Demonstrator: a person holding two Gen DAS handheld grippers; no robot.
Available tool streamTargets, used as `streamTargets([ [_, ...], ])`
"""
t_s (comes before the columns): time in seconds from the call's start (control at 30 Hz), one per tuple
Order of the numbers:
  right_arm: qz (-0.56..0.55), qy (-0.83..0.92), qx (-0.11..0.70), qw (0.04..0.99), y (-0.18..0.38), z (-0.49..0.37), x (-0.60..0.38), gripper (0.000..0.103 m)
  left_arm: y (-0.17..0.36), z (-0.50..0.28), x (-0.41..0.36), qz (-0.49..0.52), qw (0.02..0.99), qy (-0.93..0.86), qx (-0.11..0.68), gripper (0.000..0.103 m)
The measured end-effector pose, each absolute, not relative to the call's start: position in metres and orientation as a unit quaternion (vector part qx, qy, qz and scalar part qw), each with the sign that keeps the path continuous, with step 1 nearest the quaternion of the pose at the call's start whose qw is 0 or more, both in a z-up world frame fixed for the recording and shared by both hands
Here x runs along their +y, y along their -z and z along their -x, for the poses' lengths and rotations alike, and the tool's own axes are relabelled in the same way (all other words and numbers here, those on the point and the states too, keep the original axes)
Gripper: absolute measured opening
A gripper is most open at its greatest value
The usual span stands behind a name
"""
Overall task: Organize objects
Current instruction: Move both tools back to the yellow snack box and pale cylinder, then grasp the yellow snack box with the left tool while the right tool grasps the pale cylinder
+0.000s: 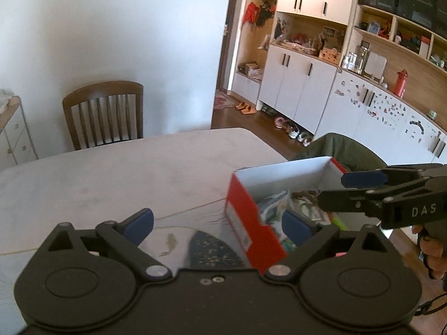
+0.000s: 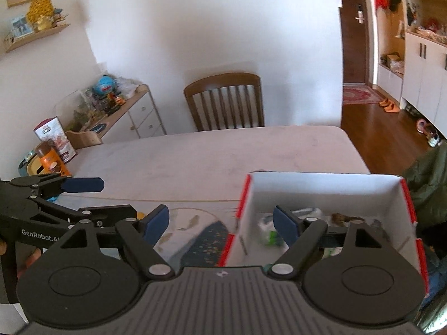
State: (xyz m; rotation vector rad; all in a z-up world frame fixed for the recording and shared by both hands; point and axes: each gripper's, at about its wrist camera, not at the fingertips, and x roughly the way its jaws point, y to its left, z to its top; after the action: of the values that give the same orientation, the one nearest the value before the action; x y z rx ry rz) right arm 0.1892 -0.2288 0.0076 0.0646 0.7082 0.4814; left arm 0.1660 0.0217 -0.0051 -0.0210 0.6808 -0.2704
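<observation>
**Box lies right of both grippers; right arm nearer**

My left gripper (image 1: pixel 218 224) and right gripper (image 2: pixel 220 223) are both spread wide, holding nothing. The red box (image 2: pixel 329 192) sits on the table (image 2: pixel 195 153), its long axis running away from me; my right jaws straddle its left wall.

the pale table (image 2: pixel 212 153) carries a red-and-white open box (image 2: pixel 324 192) beside a patterned mat (image 2: pixel 195 237).
</observation>
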Motion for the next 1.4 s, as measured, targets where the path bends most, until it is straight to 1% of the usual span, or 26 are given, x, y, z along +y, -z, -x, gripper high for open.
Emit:
streamTargets([
  [0.1, -0.023, -0.240, 0.341, 0.909, -0.008, -0.187, -0.208, 0.084, 0.005, -0.162, 0.038, 0.012, 0.936, 0.124, 0.330, 0.102],
  [0.27, -0.020, -0.249, 0.344, 0.905, -0.004, -0.186, -0.174, 0.085, 0.009, -0.159, 0.069, 0.021, 0.937, 0.110, 0.331, 0.102],
  [0.63, -0.012, -0.244, 0.347, 0.905, 0.012, -0.190, -0.112, 0.086, 0.034, -0.159, 0.128, 0.034, 0.941, 0.058, 0.333, 0.103],
  [0.77, -0.013, -0.241, 0.353, 0.904, 0.020, -0.195, -0.096, 0.086, 0.045, -0.159, 0.140, 0.023, 0.942, 0.046, 0.332, 0.103],
  [1.1, 0.012, -0.230, 0.405, 0.885, 0.057, -0.221, -0.052, 0.086, 0.089, -0.170, 0.166, 0.040, 0.926, 0.039, 0.374, 0.103],
  [1.4, 0.039, -0.226, 0.451, 0.863, 0.097, -0.244, -0.038, 0.086, 0.125, -0.185, 0.178, 0.052, 0.912, 0.036, 0.405, 0.102],
])
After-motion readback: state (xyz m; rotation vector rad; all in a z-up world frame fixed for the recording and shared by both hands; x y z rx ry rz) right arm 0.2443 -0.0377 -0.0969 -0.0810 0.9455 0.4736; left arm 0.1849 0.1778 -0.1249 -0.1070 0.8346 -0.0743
